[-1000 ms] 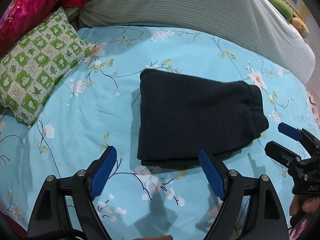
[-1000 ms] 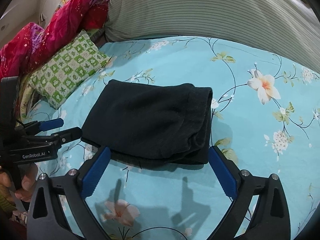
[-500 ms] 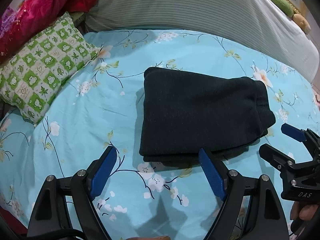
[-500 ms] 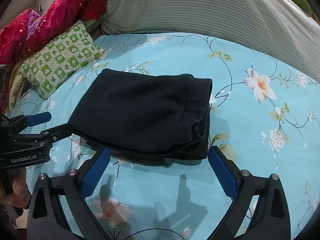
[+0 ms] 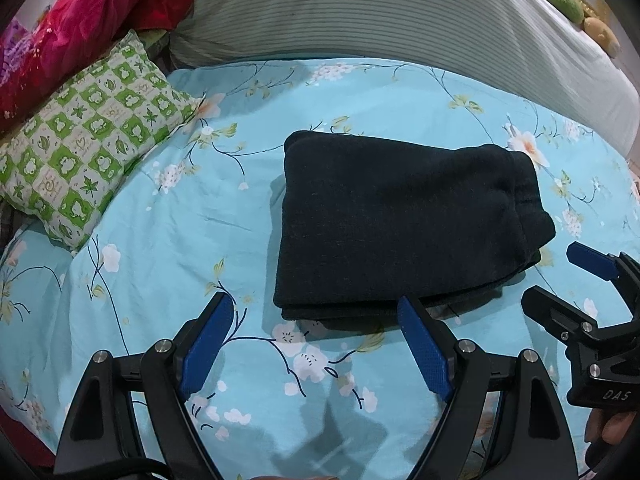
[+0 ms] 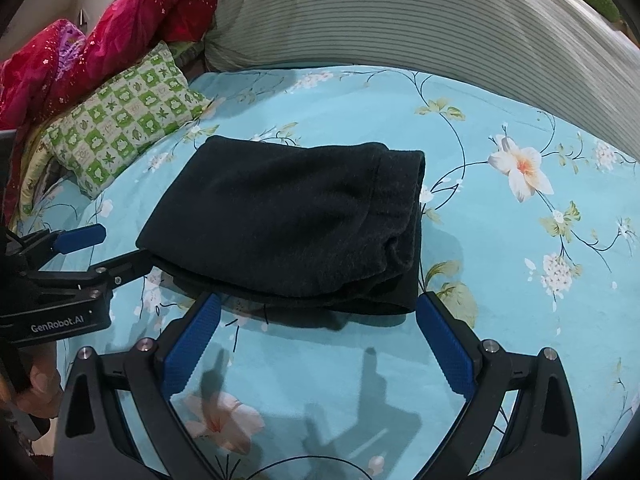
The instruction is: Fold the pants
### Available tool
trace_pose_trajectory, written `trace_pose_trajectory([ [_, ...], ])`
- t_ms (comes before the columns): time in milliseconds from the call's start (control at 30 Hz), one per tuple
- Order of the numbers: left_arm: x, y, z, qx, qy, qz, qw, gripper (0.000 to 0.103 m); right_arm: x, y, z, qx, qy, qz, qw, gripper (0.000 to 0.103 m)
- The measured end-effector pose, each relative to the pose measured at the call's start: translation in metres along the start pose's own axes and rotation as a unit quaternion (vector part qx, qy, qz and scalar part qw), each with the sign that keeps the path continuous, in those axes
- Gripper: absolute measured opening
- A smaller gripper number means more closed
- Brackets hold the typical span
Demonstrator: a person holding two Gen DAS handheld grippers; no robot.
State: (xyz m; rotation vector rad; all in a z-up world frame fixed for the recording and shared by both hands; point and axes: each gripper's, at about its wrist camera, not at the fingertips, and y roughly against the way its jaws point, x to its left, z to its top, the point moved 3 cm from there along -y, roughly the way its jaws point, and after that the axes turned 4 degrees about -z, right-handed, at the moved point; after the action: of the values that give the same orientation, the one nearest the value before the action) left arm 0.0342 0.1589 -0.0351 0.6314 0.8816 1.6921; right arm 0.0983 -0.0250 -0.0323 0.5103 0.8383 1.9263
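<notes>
The dark pants [image 5: 404, 220] are lying folded into a thick rectangle on the bed [image 5: 168, 272], just beyond both sets of spread, empty fingers [image 5: 206, 338]. Soft, limp and light, they are probably best pinched at the near layered edge. Their long axis is running across the fingers, bulky end toward the right gripper [image 6: 316, 350].

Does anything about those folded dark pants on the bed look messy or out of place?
Mostly tidy. The dark pants lie folded on the flowered sheet, but the layers don't line up: a lower layer pokes out along the near edge, with a loose thread. Both tongs are open, holding nothing.
</notes>
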Motion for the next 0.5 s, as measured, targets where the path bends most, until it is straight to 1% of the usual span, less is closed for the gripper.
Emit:
trace_pose_trajectory([
  [300, -0.0016, -0.0002, 0.0005, -0.009, -0.006, 0.004, 0.9999, 0.085, 0.0048, 0.0030, 0.0000, -0.015, 0.009, 0.001, 1.000, 0.098],
  [500, -0.0013, 0.0000, 0.0016, -0.013, -0.008, 0.006, 0.9999, 0.085, 0.0066, 0.0019, 0.0010, -0.017, 0.013, 0.002, 1.000, 0.098],
])
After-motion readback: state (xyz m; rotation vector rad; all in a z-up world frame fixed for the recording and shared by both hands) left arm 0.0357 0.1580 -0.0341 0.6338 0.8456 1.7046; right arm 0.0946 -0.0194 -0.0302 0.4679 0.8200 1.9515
